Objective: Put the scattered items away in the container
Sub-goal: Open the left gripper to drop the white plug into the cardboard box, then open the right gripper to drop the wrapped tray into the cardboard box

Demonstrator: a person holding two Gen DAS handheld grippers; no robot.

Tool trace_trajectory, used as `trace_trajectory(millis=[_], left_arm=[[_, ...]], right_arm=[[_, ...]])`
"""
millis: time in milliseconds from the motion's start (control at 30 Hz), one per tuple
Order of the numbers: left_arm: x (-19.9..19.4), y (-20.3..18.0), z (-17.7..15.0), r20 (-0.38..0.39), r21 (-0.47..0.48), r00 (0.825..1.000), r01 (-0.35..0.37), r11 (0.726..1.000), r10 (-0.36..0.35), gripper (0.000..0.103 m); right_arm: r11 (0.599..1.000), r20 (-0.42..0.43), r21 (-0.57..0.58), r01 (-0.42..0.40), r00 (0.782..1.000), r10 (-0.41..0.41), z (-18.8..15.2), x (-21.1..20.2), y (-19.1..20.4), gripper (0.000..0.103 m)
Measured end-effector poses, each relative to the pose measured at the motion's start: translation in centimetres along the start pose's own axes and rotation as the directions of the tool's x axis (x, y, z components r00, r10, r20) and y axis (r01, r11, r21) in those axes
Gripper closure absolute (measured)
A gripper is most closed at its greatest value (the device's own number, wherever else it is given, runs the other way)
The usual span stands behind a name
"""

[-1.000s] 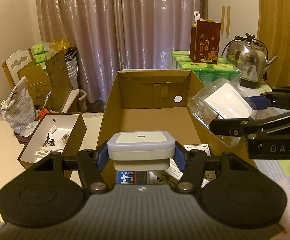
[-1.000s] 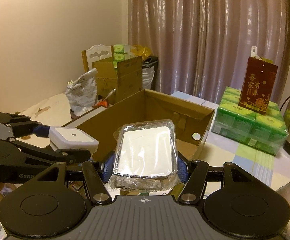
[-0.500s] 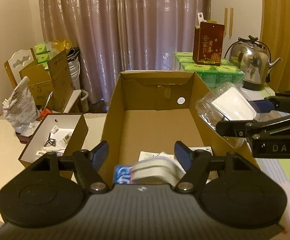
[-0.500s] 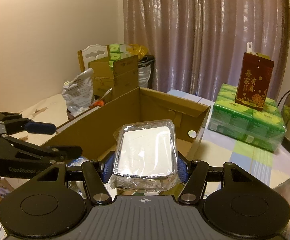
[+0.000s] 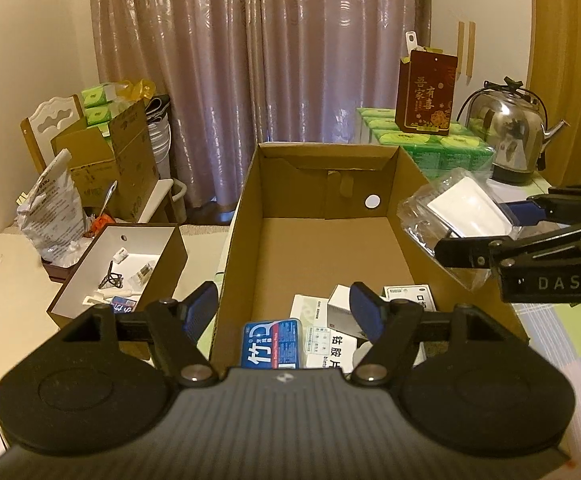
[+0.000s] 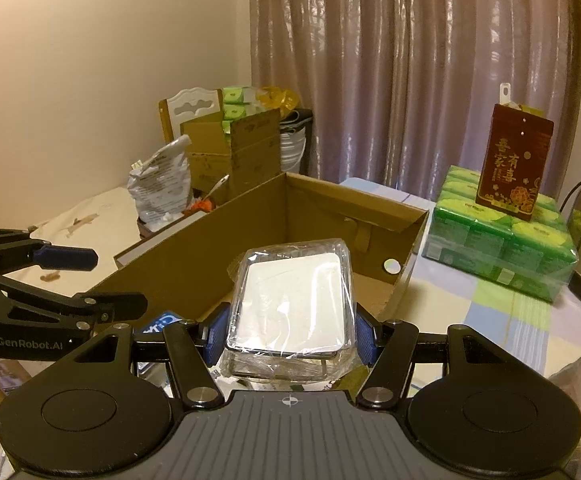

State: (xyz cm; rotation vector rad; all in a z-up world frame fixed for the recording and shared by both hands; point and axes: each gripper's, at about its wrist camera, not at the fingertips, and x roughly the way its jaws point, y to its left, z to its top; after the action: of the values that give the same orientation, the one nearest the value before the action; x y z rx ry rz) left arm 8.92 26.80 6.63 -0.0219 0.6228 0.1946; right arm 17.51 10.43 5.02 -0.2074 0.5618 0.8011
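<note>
An open cardboard box point(image 5: 330, 200) point(image 6: 250, 236) lies ahead of both grippers. At its near end lie a blue pack point(image 5: 272, 342) and several white medicine boxes point(image 5: 330, 340). My left gripper point(image 5: 283, 296) point(image 6: 106, 284) hangs over that near end, open, with nothing between its blue pads. My right gripper point(image 6: 290, 320) point(image 5: 478, 224) is shut on a white box in clear plastic wrap point(image 6: 294, 300) point(image 5: 462, 204), held above the cardboard box's right wall.
A small open brown box point(image 5: 170, 256) with odds and ends sits left of the cardboard box. Green tissue packs point(image 6: 498, 240) with a red carton point(image 6: 512, 164) on top and a steel kettle point(image 5: 510, 140) stand at the right. A chair with a carton point(image 5: 106, 160) is far left.
The left gripper's jaws opened and the white lidded box it held dropped into the cardboard box. The right gripper kept its hold on the wrapped box and stayed put.
</note>
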Motion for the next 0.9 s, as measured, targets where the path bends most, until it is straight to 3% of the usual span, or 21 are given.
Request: trace_trajectory(millis=[567, 900], left_arm=[[0.0, 0.6, -0.5, -0.005, -0.016, 1.0, 0.004, 1.0, -0.004, 0.035], [0.0, 0.4, -0.7, -0.008, -0.014, 1.0, -0.001, 1.0, 0.001, 0.034]], right_arm=[[1.0, 0.009, 0.022, -0.021, 1.0, 0.021, 0.4, 1.1, 0.4, 0.044], [0.999, 0.039, 0.053, 0.009, 0.999, -0.011, 0.3, 0.0, -1.0, 0.04]])
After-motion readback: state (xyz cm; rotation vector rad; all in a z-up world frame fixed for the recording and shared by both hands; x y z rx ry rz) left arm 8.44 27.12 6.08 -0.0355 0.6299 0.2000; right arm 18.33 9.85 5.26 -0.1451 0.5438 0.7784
